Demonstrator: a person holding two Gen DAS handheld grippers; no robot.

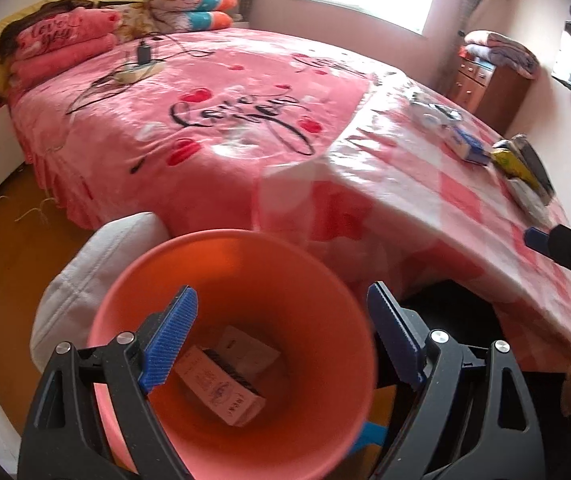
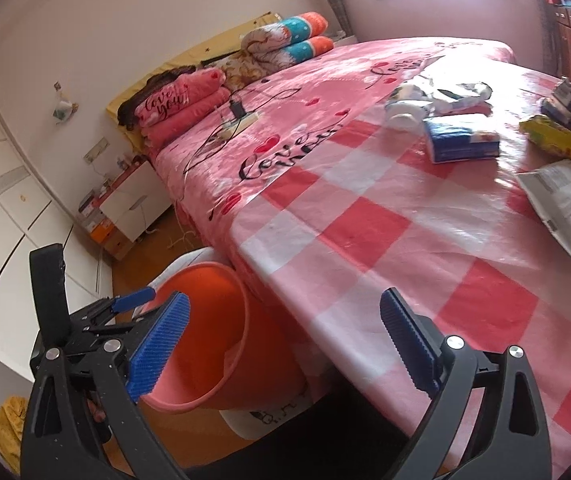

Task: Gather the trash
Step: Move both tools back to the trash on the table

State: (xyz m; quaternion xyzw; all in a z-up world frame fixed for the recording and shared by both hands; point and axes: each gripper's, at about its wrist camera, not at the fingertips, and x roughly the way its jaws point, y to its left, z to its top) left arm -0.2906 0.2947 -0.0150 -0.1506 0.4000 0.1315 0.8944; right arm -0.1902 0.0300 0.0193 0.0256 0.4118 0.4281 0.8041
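Hovering over the orange bin (image 1: pixel 229 344), the left gripper (image 1: pixel 281 344) is held with jaws wide and empty, seemingly so a piece can drop onto the cardboard boxes (image 1: pixel 221 380) already seen at the bottom, a sight given only by the left wrist view. The right gripper (image 2: pixel 285 340), also spread wide with nothing between its pads, is aimed across the checked tablecloth (image 2: pixel 365 232), where remaining trash is shown more plainly: a blue tissue pack (image 2: pixel 461 138), a yellow wrapper (image 2: pixel 557 136) and a white packet (image 2: pixel 569 204).

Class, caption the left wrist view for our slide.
Open left claw above orange bin holding a discarded carton, beside the checked table.
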